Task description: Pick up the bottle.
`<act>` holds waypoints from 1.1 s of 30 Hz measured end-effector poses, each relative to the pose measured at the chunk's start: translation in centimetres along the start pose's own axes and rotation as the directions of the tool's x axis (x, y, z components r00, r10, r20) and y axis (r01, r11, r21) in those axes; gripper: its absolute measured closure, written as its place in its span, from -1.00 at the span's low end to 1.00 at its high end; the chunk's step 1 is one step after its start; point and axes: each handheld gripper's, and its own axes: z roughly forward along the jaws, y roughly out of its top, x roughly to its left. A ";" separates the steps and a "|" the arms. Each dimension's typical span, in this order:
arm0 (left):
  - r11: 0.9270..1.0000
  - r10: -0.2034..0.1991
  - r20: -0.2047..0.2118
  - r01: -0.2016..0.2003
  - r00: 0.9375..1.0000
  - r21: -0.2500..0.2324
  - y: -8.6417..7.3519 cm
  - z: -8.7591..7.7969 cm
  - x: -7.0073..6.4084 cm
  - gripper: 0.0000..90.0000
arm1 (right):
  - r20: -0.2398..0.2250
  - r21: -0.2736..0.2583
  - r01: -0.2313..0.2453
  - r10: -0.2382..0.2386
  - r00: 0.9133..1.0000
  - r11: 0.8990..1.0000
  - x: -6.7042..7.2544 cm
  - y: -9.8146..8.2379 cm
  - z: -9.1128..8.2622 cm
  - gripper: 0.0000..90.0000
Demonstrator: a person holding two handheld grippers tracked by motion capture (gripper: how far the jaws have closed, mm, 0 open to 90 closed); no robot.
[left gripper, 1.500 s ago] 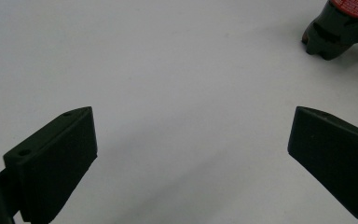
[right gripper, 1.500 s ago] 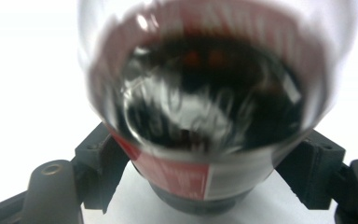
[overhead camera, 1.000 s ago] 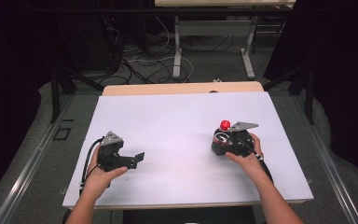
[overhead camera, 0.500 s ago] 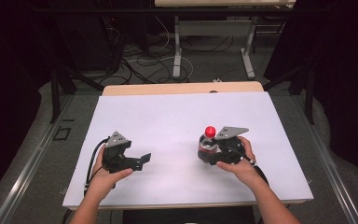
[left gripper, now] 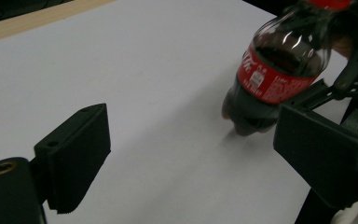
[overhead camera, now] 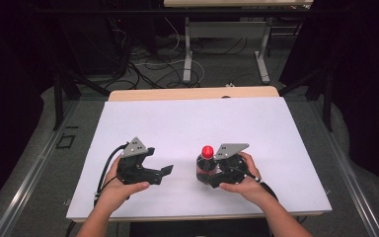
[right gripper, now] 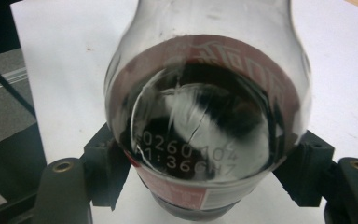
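Observation:
A small cola bottle [overhead camera: 205,169] with a red cap and red label is near the front middle of the white table [overhead camera: 187,123]. My right gripper [overhead camera: 211,174] is shut on its body, jaws pointing left. In the right gripper view the bottle [right gripper: 205,116] sits between the two jaws of the right gripper [right gripper: 203,179], which press on its sides. My left gripper [overhead camera: 167,171] is a short way left of it, pointing right at it. Its jaws have just been closing. In the left gripper view, nothing is between the jaws of the left gripper [left gripper: 191,158]. The bottle [left gripper: 275,70] is tilted beyond them.
A wooden strip [overhead camera: 192,93] borders the table's far edge. Beyond it are floor cables [overhead camera: 143,64] and the metal legs [overhead camera: 188,54] of another table. A dark curtain [overhead camera: 365,74] hangs on the right. A person's forearms come in from the bottom.
The right gripper has carried the bottle left and toward the near edge. The left gripper has moved right toward it, and its jaws have narrowed.

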 end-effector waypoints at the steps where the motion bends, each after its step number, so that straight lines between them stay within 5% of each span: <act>1: 1.000 -0.001 0.016 0.001 1.000 -0.004 0.3 0.0 -0.2 -0.69 | -0.008 0.002 -0.003 0.003 1.000 1.000 0.1 0.0 0.0 -0.37; 9: 0.999 0.049 0.107 -0.046 0.993 -0.025 2.8 0.5 -1.2 -0.54 | -0.064 0.007 0.028 -0.028 0.998 1.000 0.8 0.1 0.2 -0.37; 18: 0.997 0.058 0.194 -0.049 0.979 -0.054 4.5 1.2 -2.5 -0.29 | -0.092 0.009 0.046 -0.045 0.995 0.999 1.6 0.1 0.2 -0.36; 25: 0.996 0.093 0.293 -0.083 0.951 -0.045 5.2 1.6 -3.0 -0.18 | -0.141 -0.006 0.075 -0.075 0.987 0.997 2.2 0.1 0.2 -0.36; 33: 0.990 0.143 0.404 -0.132 0.903 -0.055 5.3 2.0 -4.0 -0.02 | -0.191 -0.001 0.088 -0.087 0.978 0.996 2.7 0.2 0.4 -0.37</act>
